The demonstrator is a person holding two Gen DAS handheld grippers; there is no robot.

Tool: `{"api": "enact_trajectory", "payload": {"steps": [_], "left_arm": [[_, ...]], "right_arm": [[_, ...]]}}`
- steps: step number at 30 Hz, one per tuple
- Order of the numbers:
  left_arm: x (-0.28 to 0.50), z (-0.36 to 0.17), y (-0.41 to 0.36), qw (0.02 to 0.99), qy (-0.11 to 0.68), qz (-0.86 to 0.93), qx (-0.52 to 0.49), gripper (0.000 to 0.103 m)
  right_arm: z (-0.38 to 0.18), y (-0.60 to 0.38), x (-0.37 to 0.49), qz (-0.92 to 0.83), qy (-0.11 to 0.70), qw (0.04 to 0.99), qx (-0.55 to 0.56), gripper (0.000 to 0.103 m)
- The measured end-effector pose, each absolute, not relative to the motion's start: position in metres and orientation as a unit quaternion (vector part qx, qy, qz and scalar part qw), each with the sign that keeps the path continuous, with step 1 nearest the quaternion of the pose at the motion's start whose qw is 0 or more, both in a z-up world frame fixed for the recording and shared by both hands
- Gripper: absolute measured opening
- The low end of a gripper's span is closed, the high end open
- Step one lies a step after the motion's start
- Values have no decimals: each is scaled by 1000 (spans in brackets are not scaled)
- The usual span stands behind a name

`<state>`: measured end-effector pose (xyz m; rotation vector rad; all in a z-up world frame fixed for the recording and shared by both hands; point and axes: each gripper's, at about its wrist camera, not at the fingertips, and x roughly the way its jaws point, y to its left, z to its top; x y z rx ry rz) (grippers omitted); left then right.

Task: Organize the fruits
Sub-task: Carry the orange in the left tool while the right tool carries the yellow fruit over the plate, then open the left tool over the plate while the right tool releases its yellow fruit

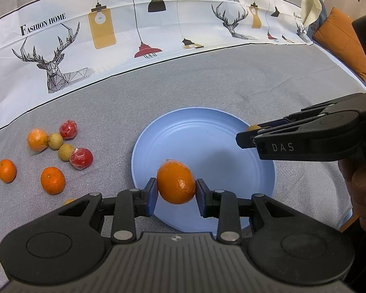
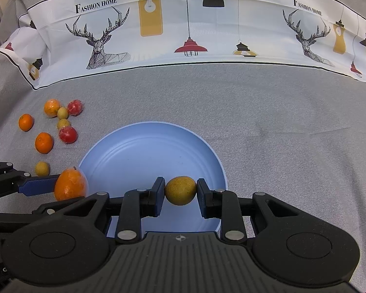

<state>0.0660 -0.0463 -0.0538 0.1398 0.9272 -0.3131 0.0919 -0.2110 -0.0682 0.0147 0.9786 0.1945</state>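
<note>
My left gripper is shut on an orange and holds it over the near left part of a light blue plate. My right gripper is shut on a small yellow-brown longan over the near part of the same plate. In the left wrist view the right gripper comes in from the right over the plate's far right rim, the longan just showing. In the right wrist view the left gripper's orange sits at the plate's left rim. The plate holds no fruit.
Loose fruit lies on the grey cloth left of the plate: several oranges, two longans and two wrapped red fruits. One more longan lies near the left gripper. A printed white cloth runs along the back.
</note>
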Motion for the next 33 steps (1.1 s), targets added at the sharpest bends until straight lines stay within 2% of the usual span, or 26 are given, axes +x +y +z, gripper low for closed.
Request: {"api": "enact_trajectory", "payload": {"steps": [14,15,17,25,30,33], "left_arm": [[68,-54,-47,878,448,-154,62,37],[68,-54,-46,878,450,-155,59,42],[68,-54,-45,879,448,-154,56,47],[67,-51,-44,884,439,-151,54,47],[69,-45,-36,892,428,-141,41,31],[73,-38,-25,901,418,-116,34,24]], "right_arm": [[-71,-209,89,92,472,877,5,30],[-71,-208,88,92,473,876,5,33],[-70,-208,88,88,470,878,3,53],[-65,-212,88,78,460,884,11,55],[-63,-212,89,69,458,886,7,55],[-57,-211,88,67,448,891,10,48]]}}
